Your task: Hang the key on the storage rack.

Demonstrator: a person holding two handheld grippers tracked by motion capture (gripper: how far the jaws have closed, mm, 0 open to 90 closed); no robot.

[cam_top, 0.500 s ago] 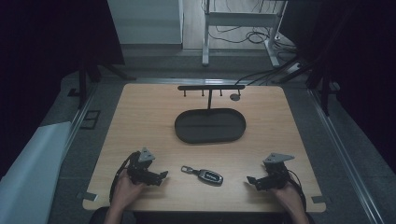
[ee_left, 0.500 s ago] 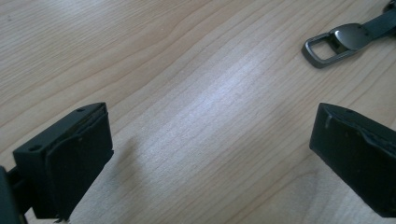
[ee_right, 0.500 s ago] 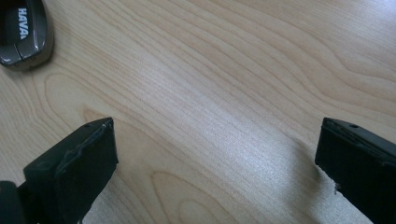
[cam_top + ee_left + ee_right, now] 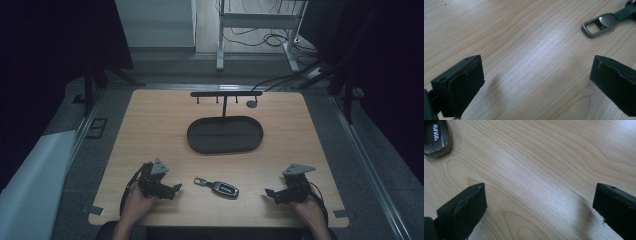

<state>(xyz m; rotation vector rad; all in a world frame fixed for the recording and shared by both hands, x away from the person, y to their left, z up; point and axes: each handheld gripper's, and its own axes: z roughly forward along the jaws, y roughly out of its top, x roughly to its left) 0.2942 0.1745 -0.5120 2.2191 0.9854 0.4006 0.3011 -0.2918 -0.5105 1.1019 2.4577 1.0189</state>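
Note:
A dark car key fob (image 4: 223, 188) with a metal loop (image 4: 200, 181) lies on the wooden table (image 4: 150, 125) near the front edge, between my two grippers. My left gripper (image 4: 174, 190) rests left of it, open, with only bare wood between its jaws; the fob's metal loop (image 4: 599, 23) shows at the top right of the left gripper view. My right gripper (image 4: 270, 194) rests right of the fob, open and holding nothing. The fob's body (image 4: 435, 136) sits at the top left of the right gripper view.
A black oval tray (image 4: 225, 135) stands at the table's middle. Behind it is a low black rack (image 4: 226, 93) with small hooks, one carrying a round tag (image 4: 252, 104). A hand holds each gripper at the front edge. Floor rails run along both table sides.

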